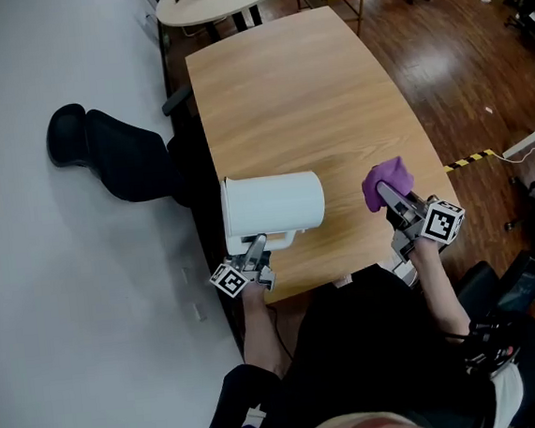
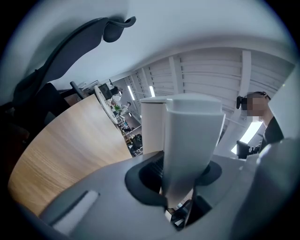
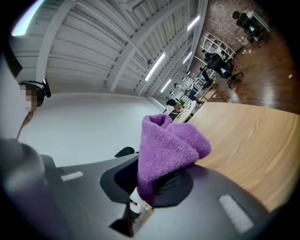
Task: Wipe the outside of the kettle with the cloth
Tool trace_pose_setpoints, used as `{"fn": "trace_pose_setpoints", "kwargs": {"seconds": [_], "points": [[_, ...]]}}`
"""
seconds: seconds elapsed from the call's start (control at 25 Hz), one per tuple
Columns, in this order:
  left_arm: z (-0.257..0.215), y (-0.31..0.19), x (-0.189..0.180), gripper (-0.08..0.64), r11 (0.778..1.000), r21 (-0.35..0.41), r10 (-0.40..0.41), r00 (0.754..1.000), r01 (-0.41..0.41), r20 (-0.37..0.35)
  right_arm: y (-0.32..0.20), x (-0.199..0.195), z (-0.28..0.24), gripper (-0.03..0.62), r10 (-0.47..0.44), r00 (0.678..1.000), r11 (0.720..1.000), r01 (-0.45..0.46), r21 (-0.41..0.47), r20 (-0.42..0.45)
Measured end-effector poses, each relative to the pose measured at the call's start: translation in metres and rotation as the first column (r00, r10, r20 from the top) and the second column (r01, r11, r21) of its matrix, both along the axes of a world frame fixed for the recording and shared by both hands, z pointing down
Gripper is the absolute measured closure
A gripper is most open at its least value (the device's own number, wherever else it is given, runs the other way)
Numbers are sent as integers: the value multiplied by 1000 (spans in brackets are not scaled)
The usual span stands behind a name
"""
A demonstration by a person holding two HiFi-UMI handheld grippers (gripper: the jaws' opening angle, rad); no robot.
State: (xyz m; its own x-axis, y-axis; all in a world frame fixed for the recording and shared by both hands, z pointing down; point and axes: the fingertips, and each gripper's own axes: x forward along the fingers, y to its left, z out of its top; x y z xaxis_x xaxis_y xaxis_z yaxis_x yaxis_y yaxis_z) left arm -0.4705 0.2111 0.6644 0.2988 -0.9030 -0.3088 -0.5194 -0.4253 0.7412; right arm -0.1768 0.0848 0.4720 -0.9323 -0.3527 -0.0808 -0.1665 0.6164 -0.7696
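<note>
left hand-held gripper [image 1: 256,246] clamped on kettle [image 1: 273,203] handle | right hand-held gripper [image 1: 385,189] clamped on purple cloth [image 1: 388,172] | both above surface [image 1: 312,91]

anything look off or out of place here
The white kettle is tipped on its side at the table's near left edge, not upright, its handle in the left gripper. Whether it touches the table is unclear. The purple cloth in the right gripper looks fine.

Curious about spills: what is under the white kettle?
The wooden table lies below the kettle; whether they touch is hidden by its white body.
</note>
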Motion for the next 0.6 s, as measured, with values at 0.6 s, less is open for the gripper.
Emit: {"fn": "trace_pose_setpoints", "kwargs": {"seconds": [0.6], "points": [[138, -31, -17, 98, 958, -256, -113, 992, 126, 63, -27, 0, 10, 543, -39, 995, 998, 35, 48, 87]]}}
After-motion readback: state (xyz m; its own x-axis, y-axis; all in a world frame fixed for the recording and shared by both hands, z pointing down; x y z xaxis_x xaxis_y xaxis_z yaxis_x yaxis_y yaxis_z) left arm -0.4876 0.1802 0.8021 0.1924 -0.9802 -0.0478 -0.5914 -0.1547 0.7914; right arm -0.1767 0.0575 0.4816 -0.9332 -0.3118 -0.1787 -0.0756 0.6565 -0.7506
